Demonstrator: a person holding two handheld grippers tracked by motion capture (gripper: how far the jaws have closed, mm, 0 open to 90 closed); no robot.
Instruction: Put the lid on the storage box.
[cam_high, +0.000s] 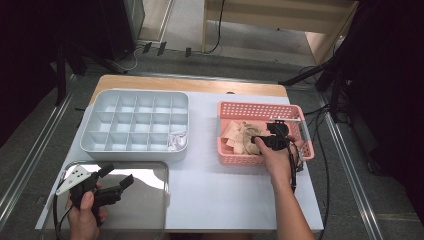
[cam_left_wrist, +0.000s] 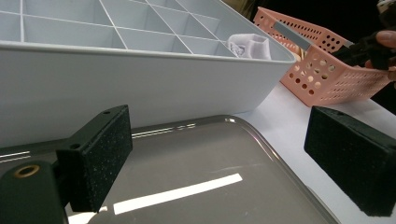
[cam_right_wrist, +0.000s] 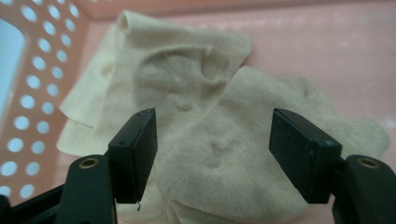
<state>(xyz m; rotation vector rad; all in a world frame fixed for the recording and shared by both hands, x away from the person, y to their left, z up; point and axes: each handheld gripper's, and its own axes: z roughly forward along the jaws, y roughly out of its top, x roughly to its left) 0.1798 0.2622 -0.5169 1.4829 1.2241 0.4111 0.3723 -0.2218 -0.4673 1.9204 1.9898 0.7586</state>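
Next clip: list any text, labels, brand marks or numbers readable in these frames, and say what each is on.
None: no readable text in any view.
Grey divided tray: no label or marking.
Pink basket: plain perforated walls.
Beige cloths: no tag or print visible.
Metal tray: reflections only.
Both claws, left and right: no markings.

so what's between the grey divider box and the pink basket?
Nothing: bare white table separates the grey box from the pink basket in the high view. The left gripper view shows the same gap.
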